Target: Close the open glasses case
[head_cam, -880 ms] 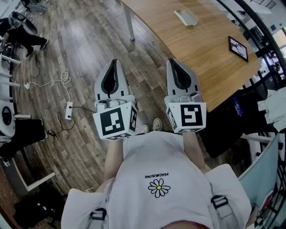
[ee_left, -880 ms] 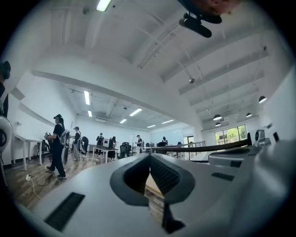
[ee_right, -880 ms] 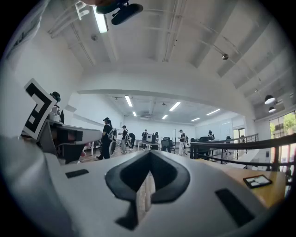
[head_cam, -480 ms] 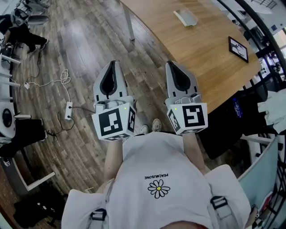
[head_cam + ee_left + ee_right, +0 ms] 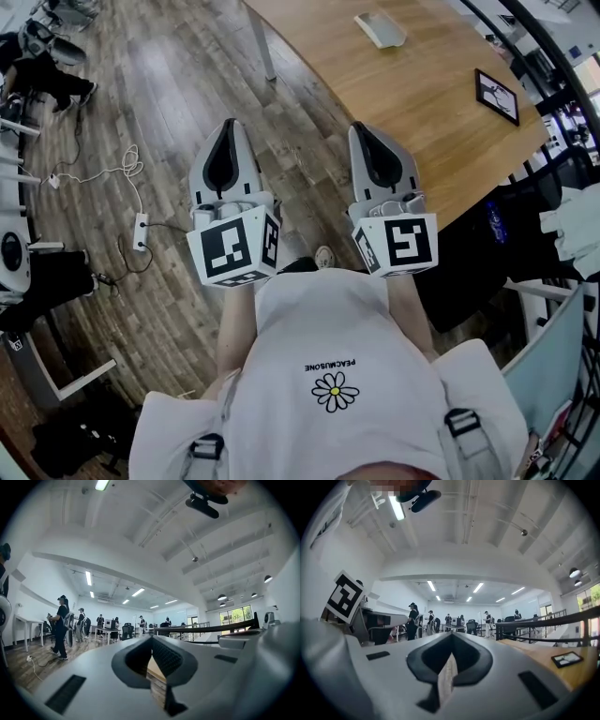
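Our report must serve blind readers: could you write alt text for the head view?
Seen from above, a person holds the left gripper and the right gripper side by side, both shut and empty. Ahead, a wooden table carries a pale glasses case at its far end, apart from both grippers.

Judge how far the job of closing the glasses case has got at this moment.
Done: nothing that shows. The pale case lies far off on the wooden table, untouched. In hand: nothing. The left gripper and right gripper are both shut and empty, held level in front of the person. Left: reach the case and close it.
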